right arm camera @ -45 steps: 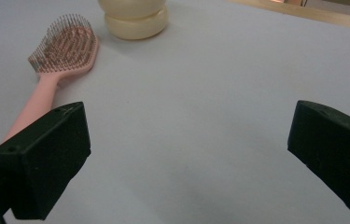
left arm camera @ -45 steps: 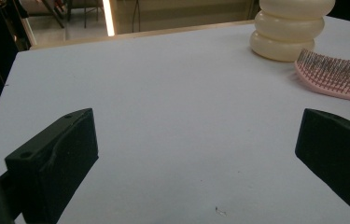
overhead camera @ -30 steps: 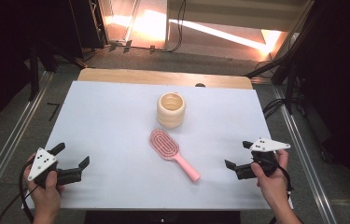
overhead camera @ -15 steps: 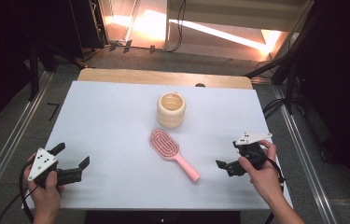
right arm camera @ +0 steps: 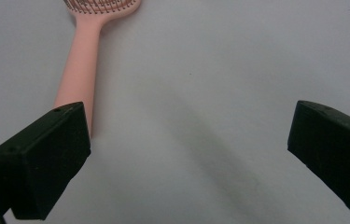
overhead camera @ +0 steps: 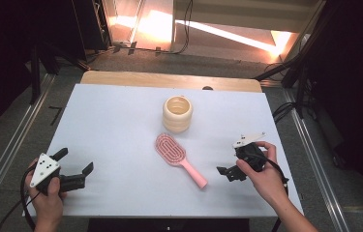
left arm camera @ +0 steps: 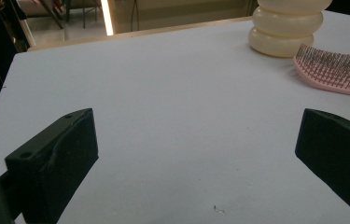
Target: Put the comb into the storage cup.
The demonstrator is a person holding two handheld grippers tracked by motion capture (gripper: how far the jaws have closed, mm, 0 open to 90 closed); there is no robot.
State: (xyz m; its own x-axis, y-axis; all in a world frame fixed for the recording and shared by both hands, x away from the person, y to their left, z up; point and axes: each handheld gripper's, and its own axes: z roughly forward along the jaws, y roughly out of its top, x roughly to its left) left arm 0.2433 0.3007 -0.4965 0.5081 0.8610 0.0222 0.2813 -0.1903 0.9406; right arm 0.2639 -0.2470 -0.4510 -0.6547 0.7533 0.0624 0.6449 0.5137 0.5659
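In the high view, a pink brush lies on the white bench, bristles up, its handle running toward the near right. A cream ribbed cup stands upright just beyond the brush head, apart from it. The right gripper sits near the handle's end, to its right and not touching, jaws spread with nothing between them. The left gripper is at the near left corner of the bench, well apart from the brush, jaws also wide and empty (the grey plate sits on top of it).

In the left gripper view, both jaws stand far apart over bare bench. The cup and the bristled head of the brush show at the upper right, close together.

In the right gripper view, the jaws are wide apart above the bench. The brush handle runs down from the top toward the left jaw; its end lies just beside that jaw's tip, and whether they touch I cannot tell.
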